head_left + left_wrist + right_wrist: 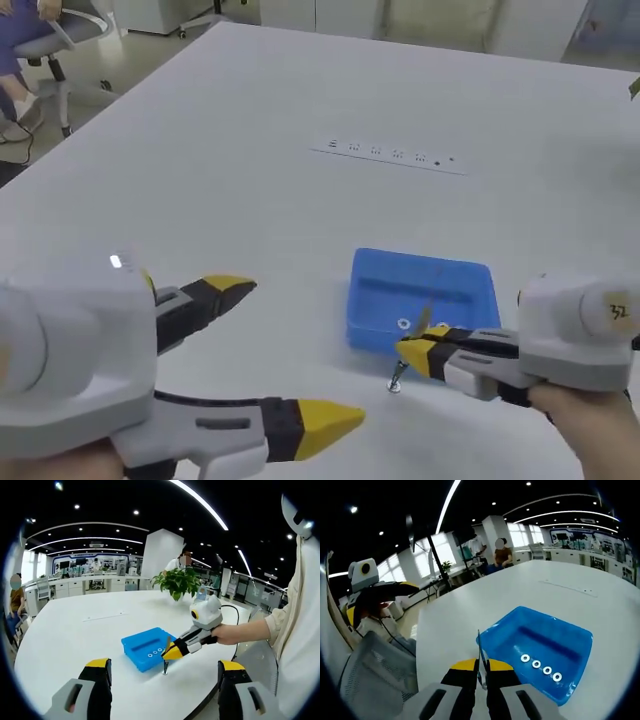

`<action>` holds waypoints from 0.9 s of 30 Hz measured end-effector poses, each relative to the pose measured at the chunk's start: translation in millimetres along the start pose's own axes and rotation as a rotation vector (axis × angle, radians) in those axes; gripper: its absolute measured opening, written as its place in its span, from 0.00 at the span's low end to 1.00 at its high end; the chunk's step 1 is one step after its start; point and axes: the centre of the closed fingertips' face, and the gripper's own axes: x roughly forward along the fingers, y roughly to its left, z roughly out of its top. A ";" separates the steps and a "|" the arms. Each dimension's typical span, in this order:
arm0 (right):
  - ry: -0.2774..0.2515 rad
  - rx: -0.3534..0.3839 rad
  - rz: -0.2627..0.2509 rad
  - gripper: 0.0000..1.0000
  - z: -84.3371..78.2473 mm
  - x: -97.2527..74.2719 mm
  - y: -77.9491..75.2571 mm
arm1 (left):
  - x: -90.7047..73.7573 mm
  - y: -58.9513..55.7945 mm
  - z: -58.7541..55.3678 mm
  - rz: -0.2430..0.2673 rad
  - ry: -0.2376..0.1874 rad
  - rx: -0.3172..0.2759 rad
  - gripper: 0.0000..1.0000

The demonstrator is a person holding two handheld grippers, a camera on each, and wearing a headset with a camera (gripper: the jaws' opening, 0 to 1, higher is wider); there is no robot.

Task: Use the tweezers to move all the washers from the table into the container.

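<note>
barely visible tweezers (479,647) between right claw (481,669)

1. We see a wide white table (250,150) with a rounded edge; a flush socket strip (390,155) sits near its far edge.
2. Past its far left corner an office chair (55,45) stands on a pale grey floor (130,60).
3. Overhead we find a dark ceiling (150,495) with long light strips (200,502) and small round spotlights (136,512).
4. A white column (161,555) rises behind a leafy potted plant (176,582) by the table's edge.
5. Bright windows (427,555) line one wall; a grey mesh chair (375,675) stands beside the table.
</note>
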 end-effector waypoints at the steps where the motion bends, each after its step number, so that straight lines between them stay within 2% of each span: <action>1: 0.000 0.000 0.000 0.03 -0.2 0.5 0.2 | 0.2 -0.3 -0.1 0.000 0.001 0.001 0.89; 9: 0.030 -0.055 0.003 0.03 -3.5 1.7 6.5 | 1.5 -1.9 0.6 -0.005 0.001 0.002 0.89; 13: 0.046 -0.122 0.011 0.03 -5.7 1.8 13.4 | 2.6 -3.1 0.6 -0.011 0.001 0.004 0.89; 16: 0.057 -0.200 0.009 0.02 -7.9 2.0 18.0 | 3.6 -4.0 1.0 -0.014 0.002 0.007 0.89; 18: 0.058 -0.222 -0.001 0.02 -8.0 2.0 17.8 | 4.2 -4.6 2.0 -0.017 -0.001 0.008 0.89; 23: 0.052 -0.199 -0.008 0.02 -6.5 0.5 14.3 | 4.6 -6.3 3.3 -0.023 -0.001 0.016 0.89; 27: -0.011 -0.136 0.004 0.02 6.9 -6.2 16.9 | 2.8 -5.8 3.6 -0.020 -0.005 0.013 0.89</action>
